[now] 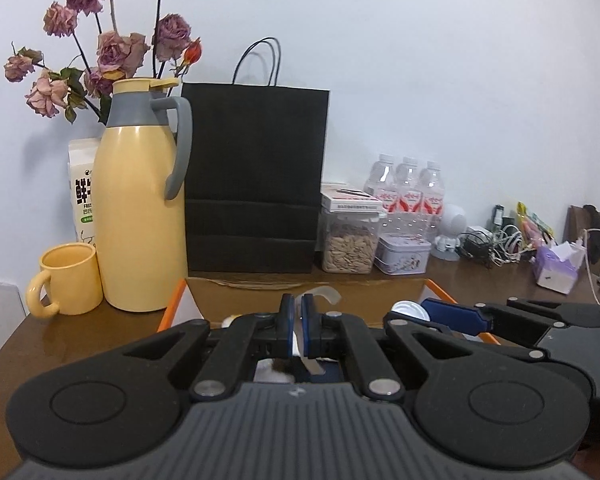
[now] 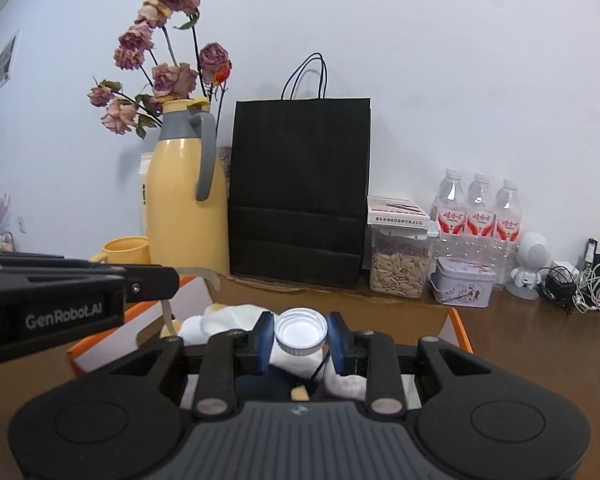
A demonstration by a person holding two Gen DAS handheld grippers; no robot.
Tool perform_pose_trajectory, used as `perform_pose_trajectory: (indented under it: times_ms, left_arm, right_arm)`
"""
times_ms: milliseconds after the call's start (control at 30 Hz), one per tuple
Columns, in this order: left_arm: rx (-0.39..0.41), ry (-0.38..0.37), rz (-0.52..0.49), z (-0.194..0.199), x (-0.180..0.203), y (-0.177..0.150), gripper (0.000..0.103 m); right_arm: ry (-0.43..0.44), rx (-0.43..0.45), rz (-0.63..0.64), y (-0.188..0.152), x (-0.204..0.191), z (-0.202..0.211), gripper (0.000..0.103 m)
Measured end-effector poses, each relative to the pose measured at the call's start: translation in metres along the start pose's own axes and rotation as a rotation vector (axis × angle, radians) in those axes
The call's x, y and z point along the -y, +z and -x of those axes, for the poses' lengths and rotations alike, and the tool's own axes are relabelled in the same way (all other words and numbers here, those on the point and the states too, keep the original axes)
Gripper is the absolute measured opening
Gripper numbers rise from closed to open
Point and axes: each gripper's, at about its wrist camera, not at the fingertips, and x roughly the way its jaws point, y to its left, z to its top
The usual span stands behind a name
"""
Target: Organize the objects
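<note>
Left gripper [image 1: 297,316] is pinching a thin translucent curved strip [image 1: 327,293] — jaws together on it, above the orange-edged cardboard box [image 1: 172,306]. Right gripper [image 2: 300,336] is clamping a white screw cap [image 2: 300,330] by its sides, hanging over white cloth [image 2: 236,318] lying in that box — both beside each other.

From the open cardboard box [image 2: 380,300], the way at twelve o'clock is walled off by the black paper bag [image 2: 300,192], the yellow thermos jug [image 2: 186,208] blocks eleven, the seed jar [image 2: 398,268] crowds one, and bare tabletop [image 2: 540,352] opens toward three.
</note>
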Motion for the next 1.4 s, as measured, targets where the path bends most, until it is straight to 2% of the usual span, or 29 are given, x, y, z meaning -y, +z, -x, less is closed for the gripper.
perform_pose_trajectory:
  times_ms: [200,433,500,533,567,600,633,667,700,733,767,800,1167,1400]
  left_arm:
    - [-0.033,0.001,0.019,-0.024,-0.011,0.001,0.005]
    - [-0.068,0.003,0.012,-0.039,-0.018,-0.006,0.007]
    - [-0.064,0.011,0.009,-0.039,-0.021,-0.007,0.016]
    - [-0.062,0.014,0.008,-0.039,-0.022,-0.007,0.032]
    - [-0.052,0.024,0.006,-0.037,-0.024,-0.007,0.052]
    - [-0.04,0.033,0.003,-0.036,-0.025,-0.007,0.059]
    - [-0.027,0.043,-0.001,-0.034,-0.026,-0.007,0.071]
    - [-0.022,0.05,-0.003,-0.032,-0.027,-0.007,0.088]
    - [-0.019,0.057,0.001,-0.031,-0.028,-0.006,0.099]
    - [-0.008,0.065,0.008,-0.029,-0.03,-0.006,0.103]
    - [-0.002,0.072,0.009,-0.027,-0.03,-0.005,0.103]
    - [-0.006,0.072,0.004,-0.026,-0.03,-0.004,0.103]
    - [-0.054,0.08,-0.002,-0.025,-0.032,-0.004,0.103]
    - [-0.064,0.109,-0.017,-0.005,-0.031,-0.009,0.103]
  right_arm:
    - [0.006,-0.023,0.01,0.007,0.004,-0.028,0.027]
    - [0.014,-0.059,-0.004,-0.003,0.01,-0.045,0.028]
    - [0.013,-0.062,-0.004,-0.005,0.011,-0.046,0.027]
    - [0.011,-0.061,-0.004,-0.006,0.012,-0.046,0.031]
    - [0.009,-0.063,-0.004,-0.006,0.013,-0.045,0.041]
    - [0.004,-0.063,-0.005,-0.007,0.014,-0.045,0.049]
    - [-0.008,-0.059,-0.004,-0.007,0.016,-0.043,0.067]
    - [-0.026,-0.053,0.001,-0.008,0.017,-0.042,0.083]
    - [-0.043,-0.042,0.008,-0.008,0.018,-0.039,0.089]
    - [-0.051,-0.031,0.009,-0.008,0.019,-0.038,0.096]
    - [-0.055,-0.025,0.005,-0.008,0.021,-0.036,0.102]
    - [-0.054,-0.027,-0.004,-0.007,0.024,-0.034,0.103]
    - [-0.048,-0.059,-0.024,-0.007,0.028,-0.033,0.103]
    - [-0.052,-0.048,-0.019,-0.006,0.023,-0.013,0.103]
